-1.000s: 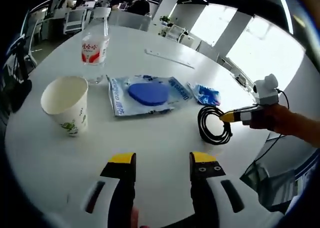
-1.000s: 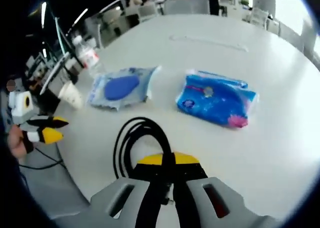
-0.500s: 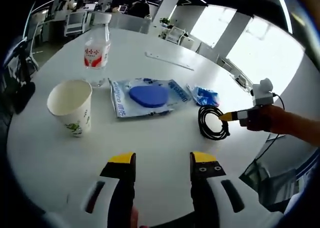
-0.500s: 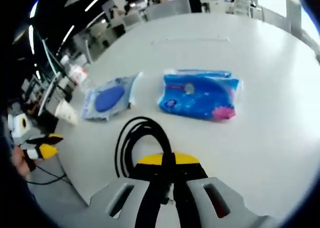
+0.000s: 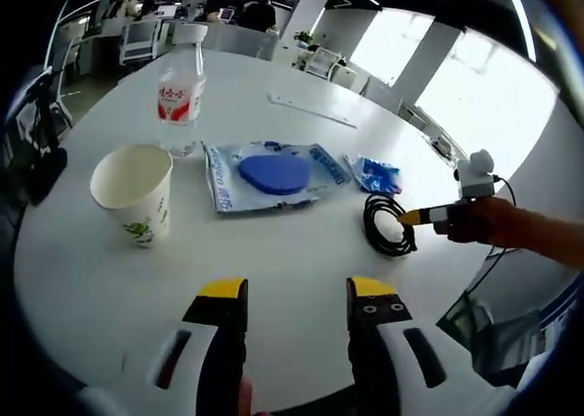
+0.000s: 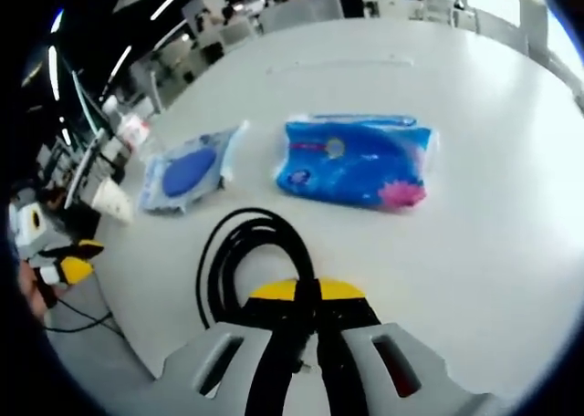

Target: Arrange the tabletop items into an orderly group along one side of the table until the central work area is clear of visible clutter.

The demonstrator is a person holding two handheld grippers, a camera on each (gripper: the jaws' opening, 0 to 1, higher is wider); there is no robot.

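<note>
1. Nearest in the left gripper view, our left gripper (image 5: 297, 297) hangs over the near edge of the white round table (image 5: 274, 252), its yellow-tipped jaws wide apart with nothing between them.
2. Nearest in the right gripper view, our right gripper (image 6: 306, 293) has its jaws pressed together on the coiled black cable (image 6: 246, 261), which loops out onto the table just ahead of the tips.
3. In the left gripper view that same cable (image 5: 388, 224) lies near the table's right edge, with the right gripper (image 5: 415, 217) pinching it.
4. To the near left stands a paper cup (image 5: 132, 192), upright and open.
5. Past the middle lies a flat clear packet with a blue pad (image 5: 274, 172) inside; just right of it, a small blue pack of tissues (image 5: 376, 173), which lies beyond the cable.
6. Farther left, behind the cup, a plastic water bottle (image 5: 181, 92) with a red label stands upright.
7. At the far side a thin pale strip (image 5: 310, 110) lies flat on the table.
</note>
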